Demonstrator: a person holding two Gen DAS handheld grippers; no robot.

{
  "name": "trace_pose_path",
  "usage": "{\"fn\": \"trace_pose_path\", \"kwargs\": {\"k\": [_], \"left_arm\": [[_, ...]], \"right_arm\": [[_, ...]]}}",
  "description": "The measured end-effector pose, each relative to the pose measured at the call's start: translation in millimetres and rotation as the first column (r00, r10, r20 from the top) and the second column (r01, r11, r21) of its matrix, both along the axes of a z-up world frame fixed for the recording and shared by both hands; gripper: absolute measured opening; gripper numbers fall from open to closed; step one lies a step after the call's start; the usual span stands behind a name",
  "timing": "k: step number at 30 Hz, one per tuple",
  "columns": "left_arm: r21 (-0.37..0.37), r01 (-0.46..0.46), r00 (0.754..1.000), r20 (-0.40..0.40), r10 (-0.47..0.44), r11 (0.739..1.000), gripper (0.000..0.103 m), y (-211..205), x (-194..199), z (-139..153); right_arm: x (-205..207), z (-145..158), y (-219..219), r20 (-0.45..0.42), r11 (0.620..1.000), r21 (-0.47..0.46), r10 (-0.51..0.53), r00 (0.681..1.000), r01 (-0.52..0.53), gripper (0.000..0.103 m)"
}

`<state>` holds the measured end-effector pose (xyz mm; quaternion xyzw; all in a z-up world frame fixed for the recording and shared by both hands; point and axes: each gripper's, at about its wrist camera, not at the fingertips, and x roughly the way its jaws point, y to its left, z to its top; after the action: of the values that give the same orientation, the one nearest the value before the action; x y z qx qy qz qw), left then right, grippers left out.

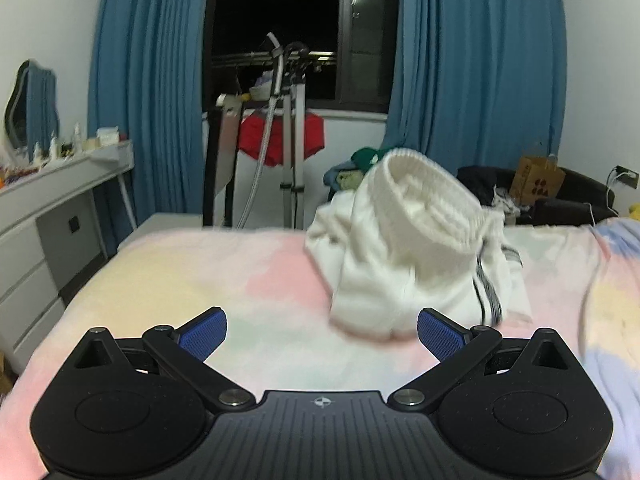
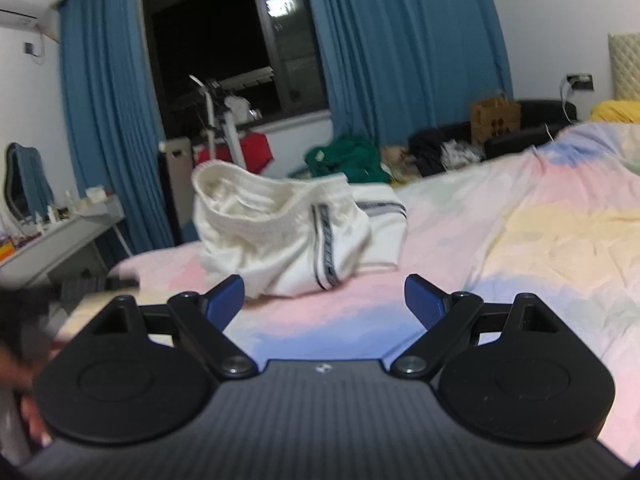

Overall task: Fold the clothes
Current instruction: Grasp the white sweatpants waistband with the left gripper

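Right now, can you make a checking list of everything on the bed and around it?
Surface: bed with pastel blanket, bare near both grippers.
Job's things: white shorts with dark side stripe, crumpled in a heap, unfolded.
Clutter: green garment and paper bag behind the bed.
Grippers: left gripper open, empty; right gripper open, empty.
Cables: a plug and cord at the wall socket.
Surroundings: blue curtains, dark window, desk.
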<state>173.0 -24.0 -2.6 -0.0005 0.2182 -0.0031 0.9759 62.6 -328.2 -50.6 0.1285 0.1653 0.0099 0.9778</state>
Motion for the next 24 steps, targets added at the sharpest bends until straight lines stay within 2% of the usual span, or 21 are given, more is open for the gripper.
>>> {"fn": "trace_pose_path", "kwargs": {"k": [7, 9, 12, 15, 18, 20, 21, 23, 24], "left_arm": [[0.084, -0.005, 0.999, 0.045, 0.001, 0.996, 0.100, -48, 109, 20], [0.128, -0.014, 0.999, 0.052, 0.007, 0.992, 0.099, -63, 137, 21], [0.192, -0.040, 0.999, 0.024, 0.036, 0.981, 0.094, -81, 175, 14], [0.192, -0.068, 0.997, -0.006, 0.070, 0.979, 0.088, -86, 206, 6], [0.163, -0.076, 0.997, -0.016, 0.080, 0.984, 0.072, -85, 226, 3], [0.144, -0.069, 0.997, -0.017, 0.072, 0.987, 0.048, -83, 231, 2], [0.130, -0.066, 0.998, -0.014, 0.068, 0.989, 0.043, -82, 229, 3], [0.110, -0.069, 0.998, -0.007, 0.070, 0.992, 0.016, -78, 220, 5], [0.103, -0.070, 0.997, -0.002, 0.071, 0.992, 0.016, -77, 214, 7]], "right_arm": [[26, -20, -23, -0.071, 0.993, 0.107, -0.034, 0.997, 0.041, 0.088], [33, -27, -26, -0.095, 0.991, 0.122, -0.034, 0.995, 0.046, 0.088], [46, -37, -30, -0.127, 0.988, 0.148, -0.031, 0.991, 0.050, 0.088], [56, -45, -32, -0.146, 0.985, 0.165, -0.029, 0.989, 0.053, 0.088], [64, -54, -31, -0.166, 0.986, 0.159, -0.025, 0.986, 0.052, 0.088], [68, -58, -31, -0.172, 0.986, 0.161, -0.020, 0.985, 0.048, 0.088], [69, -60, -30, -0.171, 0.987, 0.154, -0.023, 0.985, 0.049, 0.088], [71, -62, -30, -0.166, 0.988, 0.143, -0.029, 0.986, 0.053, 0.088], [72, -62, -30, -0.161, 0.989, 0.140, -0.032, 0.986, 0.054, 0.088]]}}
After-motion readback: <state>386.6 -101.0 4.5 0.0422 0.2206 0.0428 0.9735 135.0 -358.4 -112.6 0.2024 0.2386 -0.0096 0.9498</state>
